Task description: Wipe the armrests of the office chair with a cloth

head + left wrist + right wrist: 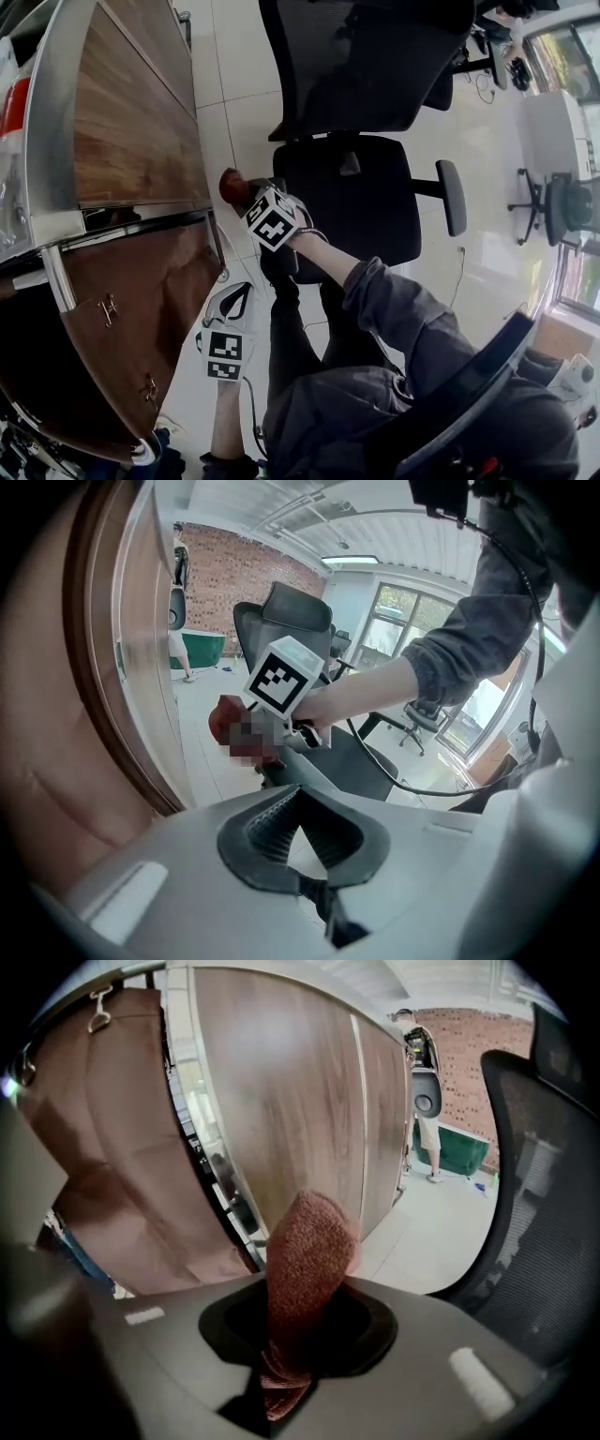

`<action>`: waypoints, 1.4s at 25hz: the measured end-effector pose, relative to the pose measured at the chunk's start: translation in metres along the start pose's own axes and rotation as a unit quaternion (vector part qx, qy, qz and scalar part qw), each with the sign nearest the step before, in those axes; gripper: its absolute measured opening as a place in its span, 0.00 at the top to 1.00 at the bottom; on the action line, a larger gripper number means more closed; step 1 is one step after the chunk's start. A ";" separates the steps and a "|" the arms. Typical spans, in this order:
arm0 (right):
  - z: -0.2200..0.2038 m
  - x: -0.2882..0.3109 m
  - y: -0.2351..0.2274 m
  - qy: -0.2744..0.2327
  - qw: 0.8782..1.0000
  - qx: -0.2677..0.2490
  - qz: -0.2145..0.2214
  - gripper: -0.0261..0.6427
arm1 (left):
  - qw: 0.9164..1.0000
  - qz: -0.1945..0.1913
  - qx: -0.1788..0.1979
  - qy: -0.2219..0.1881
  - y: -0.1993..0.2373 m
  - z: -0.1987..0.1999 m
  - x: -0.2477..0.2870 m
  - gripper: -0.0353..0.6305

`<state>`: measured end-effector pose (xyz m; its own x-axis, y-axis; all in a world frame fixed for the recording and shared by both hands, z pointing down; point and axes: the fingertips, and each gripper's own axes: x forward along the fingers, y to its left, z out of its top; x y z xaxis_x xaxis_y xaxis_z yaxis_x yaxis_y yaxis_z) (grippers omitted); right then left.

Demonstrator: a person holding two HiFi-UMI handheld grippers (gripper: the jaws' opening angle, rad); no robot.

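Observation:
The black office chair (pixel 352 192) stands ahead of me, its far armrest (pixel 451 197) sticking out to the right. My right gripper (pixel 246 194) is at the chair's left side, next to the seat, shut on a red-brown cloth (pixel 232 185). The near armrest is hidden under the cloth and the gripper. In the right gripper view the cloth (pixel 307 1241) stands up from between the jaws of the right gripper (pixel 298 1312). My left gripper (pixel 246 289) hangs lower, near the cabinet, and its pads meet at the tips with nothing between them (pixel 298 794). From there the right gripper's marker cube (pixel 286 675) and the cloth (pixel 223 716) show.
A wood-faced cabinet (pixel 131 103) with a brown panel (pixel 141 309) stands close on the left, leaving a narrow strip of tiled floor (pixel 225 122) beside the chair. Another chair (pixel 562 202) is at the far right. The person's legs (pixel 300 347) reach toward the seat.

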<state>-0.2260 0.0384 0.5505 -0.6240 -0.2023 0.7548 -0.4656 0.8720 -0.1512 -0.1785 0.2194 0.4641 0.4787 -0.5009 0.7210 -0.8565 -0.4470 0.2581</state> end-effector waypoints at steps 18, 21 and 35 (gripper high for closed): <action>-0.055 -0.058 0.080 0.002 0.997 -0.033 0.066 0.83 | 1.000 0.005 -0.010 -0.007 0.000 0.005 0.004 0.92; -0.024 -0.047 0.040 -0.014 0.998 -0.039 0.041 0.83 | 1.000 0.002 -0.011 -0.006 -0.003 0.003 0.005 0.92; -0.021 -0.014 0.010 0.010 0.999 -0.024 0.026 0.83 | 1.000 0.004 -0.016 0.002 -0.002 -0.008 0.001 0.92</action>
<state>-0.2088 0.0593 0.5522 -0.6340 -0.1471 0.7592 -0.4012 0.9019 -0.1602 -0.1781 0.2256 0.4689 0.4706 -0.5015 0.7260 -0.8664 -0.4184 0.2726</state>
